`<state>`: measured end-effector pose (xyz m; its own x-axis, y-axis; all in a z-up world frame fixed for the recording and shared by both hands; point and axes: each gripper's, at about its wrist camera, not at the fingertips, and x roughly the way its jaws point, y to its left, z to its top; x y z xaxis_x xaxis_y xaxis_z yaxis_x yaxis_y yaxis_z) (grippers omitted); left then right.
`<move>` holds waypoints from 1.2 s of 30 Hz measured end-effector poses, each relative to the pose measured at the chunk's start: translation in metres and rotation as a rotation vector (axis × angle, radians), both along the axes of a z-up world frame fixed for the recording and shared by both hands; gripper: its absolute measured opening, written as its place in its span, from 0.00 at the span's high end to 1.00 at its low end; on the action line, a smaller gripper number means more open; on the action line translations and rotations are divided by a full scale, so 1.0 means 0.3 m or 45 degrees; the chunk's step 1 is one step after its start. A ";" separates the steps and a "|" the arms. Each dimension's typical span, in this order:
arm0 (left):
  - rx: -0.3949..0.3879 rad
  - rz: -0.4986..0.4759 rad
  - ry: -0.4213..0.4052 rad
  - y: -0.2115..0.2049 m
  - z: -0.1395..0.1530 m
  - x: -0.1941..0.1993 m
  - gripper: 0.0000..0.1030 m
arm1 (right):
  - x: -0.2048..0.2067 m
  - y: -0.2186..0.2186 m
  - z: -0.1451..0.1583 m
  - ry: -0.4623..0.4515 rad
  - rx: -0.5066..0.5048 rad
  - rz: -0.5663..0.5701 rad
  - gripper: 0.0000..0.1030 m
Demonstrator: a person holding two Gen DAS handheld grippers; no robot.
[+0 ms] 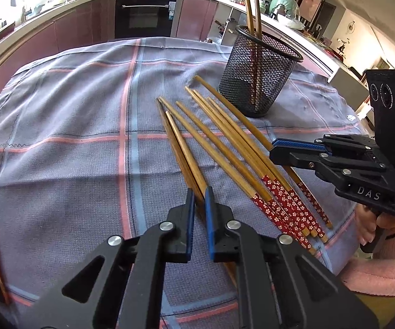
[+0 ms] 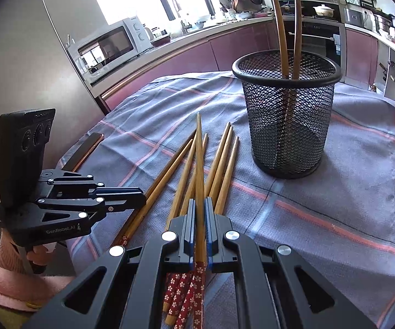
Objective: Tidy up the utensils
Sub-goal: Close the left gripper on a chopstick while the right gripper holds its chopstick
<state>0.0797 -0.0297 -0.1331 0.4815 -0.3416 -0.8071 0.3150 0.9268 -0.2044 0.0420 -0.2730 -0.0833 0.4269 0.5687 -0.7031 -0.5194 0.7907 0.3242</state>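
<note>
Right claw: nearest the right wrist lens; clamped on a single chopstick, held just above its red flowered end, the tip raised toward 12 o'clock over the pile.
Left claw: nearly together, with a narrow gap; two chopsticks run into that gap in the left wrist view, but whether they are pinched cannot be told.
Loose chopsticks: fanned on the cloth, tips toward 11 o'clock, patterned ends toward 5 o'clock in the left wrist view.
Mesh holder: upright on the bench, at 1 o'clock from the right claw, near the tips of the pile; two chopsticks already stand inside, leaning on the rim.
Bench: covered by a grey-blue checked cloth; a phone lies at the left edge.
Step in hand: judged to be carrying the gripped chopstick to the holder.
How it is done well: the stick is best lifted clear of its neighbours first, swung upright above the rim, lowered well inside, and only then released, so that the light holder is not knocked over.
Risk: the long lever may twist in the pads.
</note>
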 end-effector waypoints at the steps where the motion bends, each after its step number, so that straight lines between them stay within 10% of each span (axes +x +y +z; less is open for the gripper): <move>1: 0.004 0.000 -0.001 0.000 0.000 -0.002 0.92 | -0.001 -0.002 0.000 -0.002 0.000 0.001 0.95; 36: 0.081 0.012 -0.040 -0.009 0.006 0.030 0.93 | 0.001 0.014 0.001 0.006 0.015 0.001 0.95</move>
